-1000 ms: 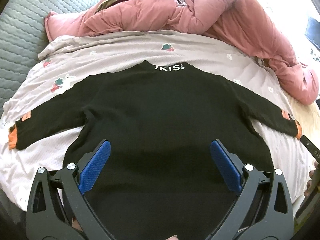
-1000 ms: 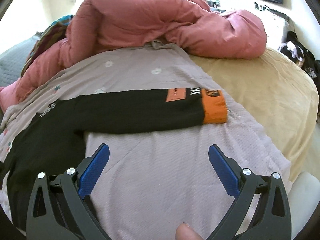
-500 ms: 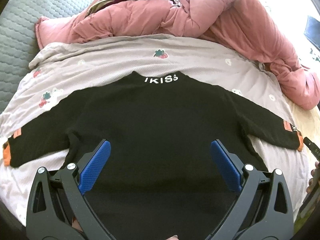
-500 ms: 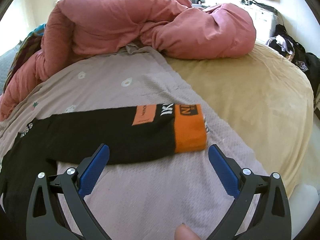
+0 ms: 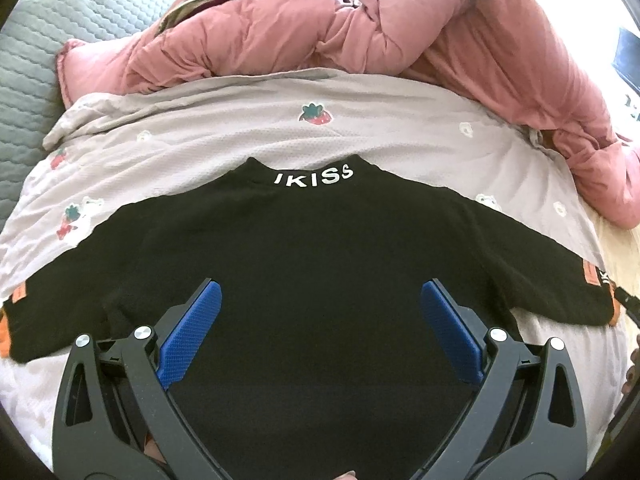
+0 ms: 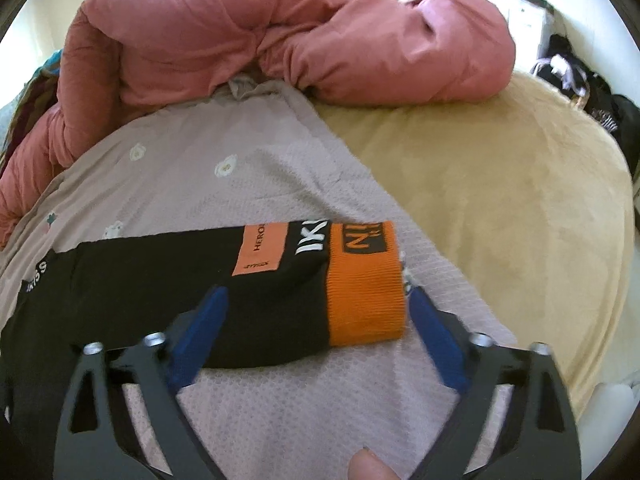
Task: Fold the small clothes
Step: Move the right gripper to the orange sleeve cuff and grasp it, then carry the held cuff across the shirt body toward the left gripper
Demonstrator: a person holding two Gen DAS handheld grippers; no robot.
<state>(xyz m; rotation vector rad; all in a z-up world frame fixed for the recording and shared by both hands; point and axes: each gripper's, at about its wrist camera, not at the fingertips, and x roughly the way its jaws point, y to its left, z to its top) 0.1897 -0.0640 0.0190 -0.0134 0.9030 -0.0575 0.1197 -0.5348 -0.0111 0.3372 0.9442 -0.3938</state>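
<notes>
A small black sweater (image 5: 320, 264) with white "IKISS" lettering at the collar lies flat on a pale pink blanket (image 5: 224, 136), both sleeves spread out. My left gripper (image 5: 320, 300) is open and empty above the sweater's body. In the right wrist view the right sleeve (image 6: 168, 280) ends in an orange cuff (image 6: 364, 292). My right gripper (image 6: 316, 304) is open, its blue fingers (image 6: 200, 332) standing either side of the sleeve end, low over it. I cannot tell whether they touch the cloth.
A bunched pink duvet (image 5: 360, 36) lies along the back of the bed, also in the right wrist view (image 6: 248, 36). A grey quilted cover (image 5: 28, 80) is at the left. A tan sheet (image 6: 500, 184) covers the bed's right side up to its edge.
My right gripper has moved forward and down until the orange cuff lies between its fingers. My left gripper has crept forward over the sweater's body. Both stayed open.
</notes>
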